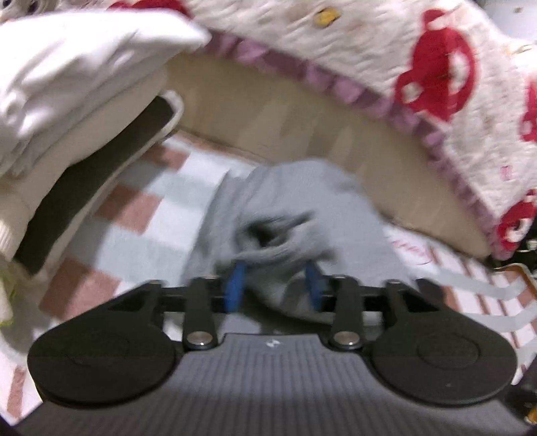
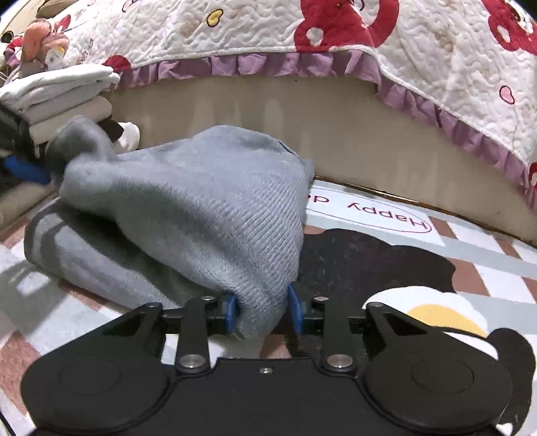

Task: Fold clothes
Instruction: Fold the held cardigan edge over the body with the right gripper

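A grey knitted garment (image 2: 201, 208) with darker stripes lies partly folded on the patterned rug (image 2: 486, 268) beside the bed. One of its edges rises into my right gripper (image 2: 262, 308), whose blue pads are shut on the fabric. In the left wrist view, which is blurred, the same grey garment (image 1: 285, 201) is bunched between the blue pads of my left gripper (image 1: 274, 285), also shut on it. The right wrist view shows the left gripper (image 2: 27, 169) at the far left, holding a corner of the garment lifted off the rug.
A stack of folded pale clothes (image 2: 63, 94) stands on the left by the bed (image 2: 302, 134); it looms close in the left wrist view (image 1: 67, 84). A white quilt (image 2: 302, 30) with red prints and a purple frill hangs over the bed side. A plush toy (image 2: 43, 43) lies above the stack.
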### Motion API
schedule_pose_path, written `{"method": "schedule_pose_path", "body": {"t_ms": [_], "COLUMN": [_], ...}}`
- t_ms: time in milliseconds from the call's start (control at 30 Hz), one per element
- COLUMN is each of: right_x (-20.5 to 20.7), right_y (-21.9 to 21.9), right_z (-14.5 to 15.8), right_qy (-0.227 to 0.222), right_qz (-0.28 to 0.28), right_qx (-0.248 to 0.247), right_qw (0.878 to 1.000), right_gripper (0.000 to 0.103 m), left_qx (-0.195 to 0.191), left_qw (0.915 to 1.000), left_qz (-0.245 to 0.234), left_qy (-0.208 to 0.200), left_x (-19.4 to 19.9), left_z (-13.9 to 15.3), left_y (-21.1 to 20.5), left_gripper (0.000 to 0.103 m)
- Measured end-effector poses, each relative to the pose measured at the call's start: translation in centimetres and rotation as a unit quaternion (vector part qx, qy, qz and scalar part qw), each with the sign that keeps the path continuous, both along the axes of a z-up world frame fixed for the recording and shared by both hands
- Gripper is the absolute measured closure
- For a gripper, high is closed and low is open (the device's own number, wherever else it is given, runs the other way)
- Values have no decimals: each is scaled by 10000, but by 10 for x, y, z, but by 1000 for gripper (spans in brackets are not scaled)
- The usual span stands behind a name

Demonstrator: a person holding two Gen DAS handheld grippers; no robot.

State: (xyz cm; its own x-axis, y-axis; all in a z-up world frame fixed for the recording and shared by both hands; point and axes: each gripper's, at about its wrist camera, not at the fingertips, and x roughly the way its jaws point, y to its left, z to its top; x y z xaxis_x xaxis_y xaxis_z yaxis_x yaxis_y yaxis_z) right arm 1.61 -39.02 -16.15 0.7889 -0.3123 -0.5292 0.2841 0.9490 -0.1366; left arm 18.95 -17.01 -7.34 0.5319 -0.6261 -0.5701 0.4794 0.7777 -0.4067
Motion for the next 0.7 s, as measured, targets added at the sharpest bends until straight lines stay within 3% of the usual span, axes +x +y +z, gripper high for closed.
{"method": "schedule_pose_path", "body": {"t_ms": [100,233,300,367,433,467,567,633,667,700], "right_x": [1,4,6,8,9,11,16,18,17,17], "right_y": [-2,3,6,8,13,19,31,30,30,29], "right_z": [1,10,15,19,24,24,19,13,12,13], "right_qy": [-26,-157,-223,-288,-346,-344,-284,-260,-265,-180], "right_qz": [82,257,344,432,540,644,900,986,1043,1183], "right_qx": [116,54,23,-8,-132,-448,-1091,-1182,-1173,-1118], "right_qw": [9999,9995,9992,9987,9979,9963,9895,9877,9873,9865], "right_gripper": [39,39,40,39,39,39,36,37,40,57], "left_qx": [-148,91,-84,-249,154,585,1657,1764,1816,1846], "left_qw": [9993,9996,9987,9969,9974,9963,9830,9814,9805,9807], "left_qz": [-355,-63,-200,-335,-461,-545,-543,-357,-264,-172], "left_qy": [28,270,469,661,526,327,-574,-664,-703,-626], "left_x": [-3,19,34,50,56,53,23,5,-3,-6], "left_z": [0,-9,-13,-16,-18,-17,-10,-6,-5,-8], "left_y": [-11,-24,-31,-37,-47,-54,-61,-54,-51,-45], "left_gripper": [53,43,34,34,47,85,92,92,92,92]}}
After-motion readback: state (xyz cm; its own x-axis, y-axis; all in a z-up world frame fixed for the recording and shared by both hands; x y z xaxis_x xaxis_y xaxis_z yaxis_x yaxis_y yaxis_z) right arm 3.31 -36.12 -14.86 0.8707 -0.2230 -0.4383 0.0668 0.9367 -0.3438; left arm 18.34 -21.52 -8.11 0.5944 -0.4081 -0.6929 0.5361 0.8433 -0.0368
